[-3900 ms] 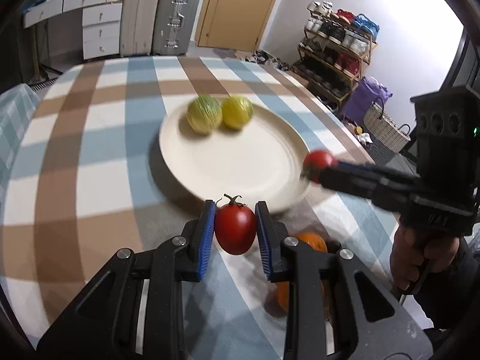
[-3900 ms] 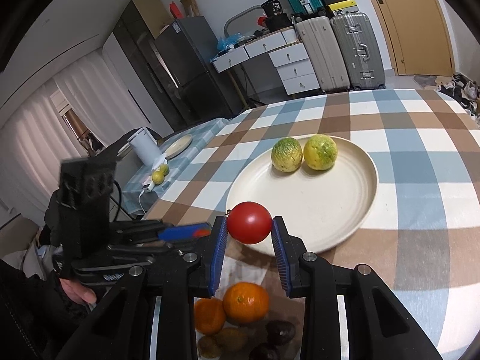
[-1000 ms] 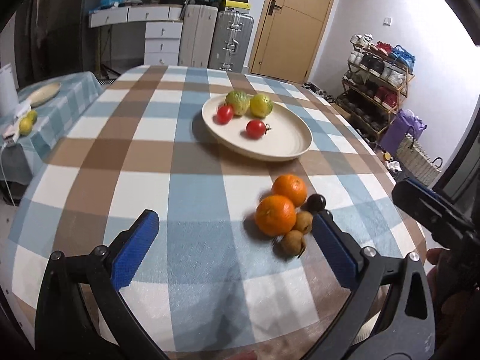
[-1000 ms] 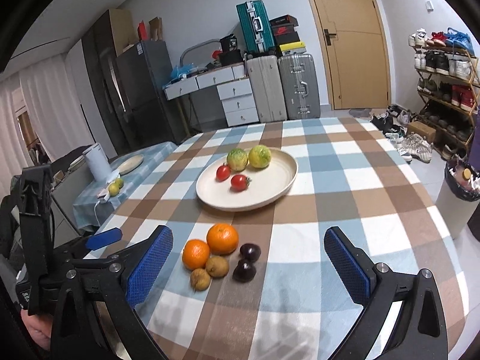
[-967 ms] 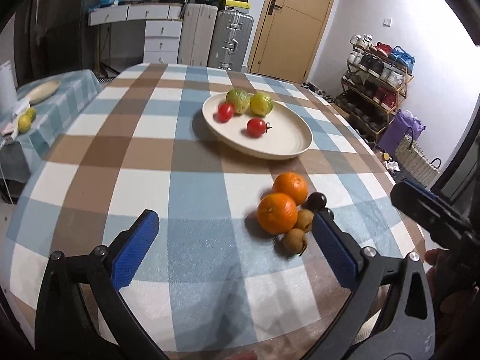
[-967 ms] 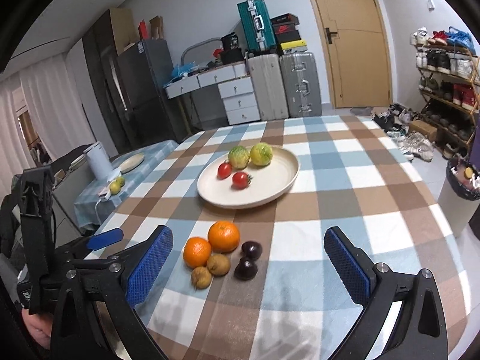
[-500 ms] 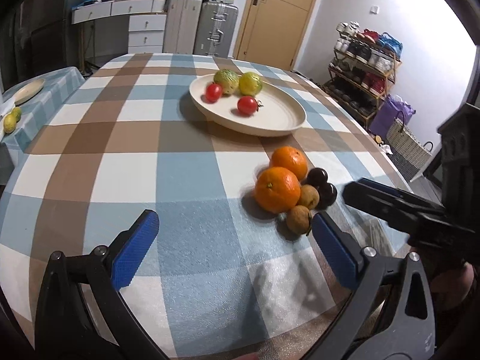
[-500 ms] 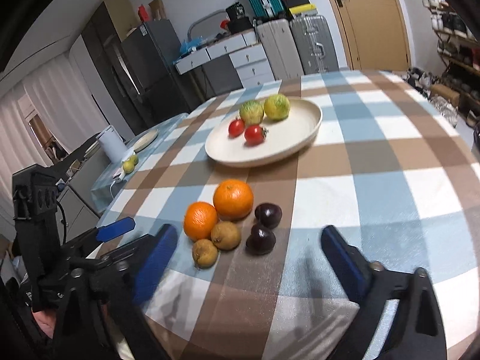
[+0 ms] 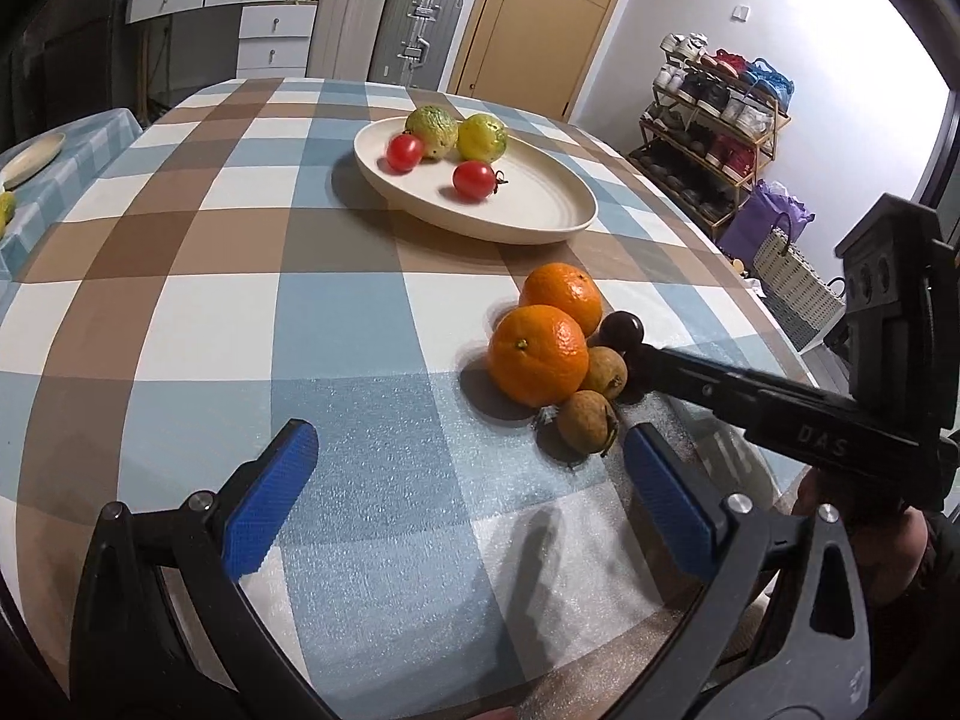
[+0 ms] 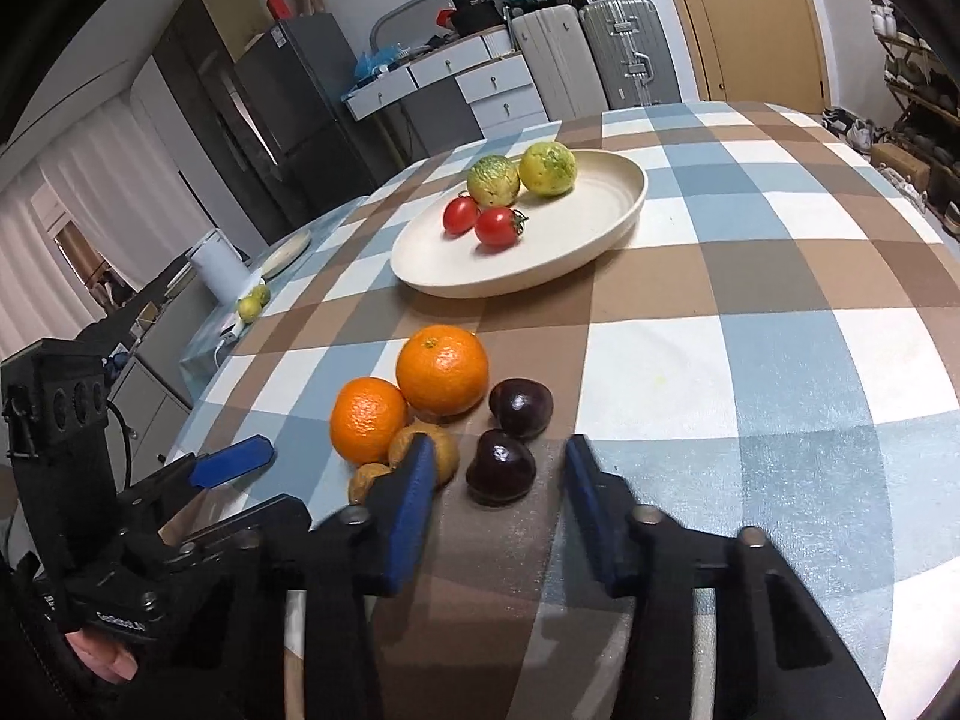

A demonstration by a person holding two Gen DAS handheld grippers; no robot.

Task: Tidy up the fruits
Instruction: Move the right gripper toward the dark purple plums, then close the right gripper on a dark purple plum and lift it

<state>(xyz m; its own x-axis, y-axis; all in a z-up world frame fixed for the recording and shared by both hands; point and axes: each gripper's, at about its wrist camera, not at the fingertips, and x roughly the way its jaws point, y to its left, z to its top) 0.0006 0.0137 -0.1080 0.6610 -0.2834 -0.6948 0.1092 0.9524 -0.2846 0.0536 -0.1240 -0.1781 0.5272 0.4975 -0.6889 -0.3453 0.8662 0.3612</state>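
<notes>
A cream plate (image 9: 540,204) (image 10: 606,222) on the checked table holds two yellow-green fruits (image 9: 456,131) (image 10: 521,174) and two red tomatoes (image 9: 474,180) (image 10: 498,227). Nearer lie two oranges (image 9: 537,354) (image 10: 441,369), two brown fruits (image 9: 585,420) (image 10: 444,450) and two dark plums (image 10: 501,465) (image 9: 621,330). My left gripper (image 9: 468,498) is open and empty, just short of the near orange and brown fruit. My right gripper (image 10: 495,501) is open with the near plum just ahead between its fingertips.
The checked tablecloth (image 9: 240,252) covers a round table; its edge runs close below both grippers. A side table at the left carries a small plate (image 9: 30,150) and lemons (image 10: 252,303). Suitcases (image 9: 384,30), drawers and a shoe rack (image 9: 714,120) stand behind.
Both grippers moved forward and down toward the loose fruit pile. The right gripper narrowed its opening and came up to the near plum. Both tomatoes lie on the plate, released earlier.
</notes>
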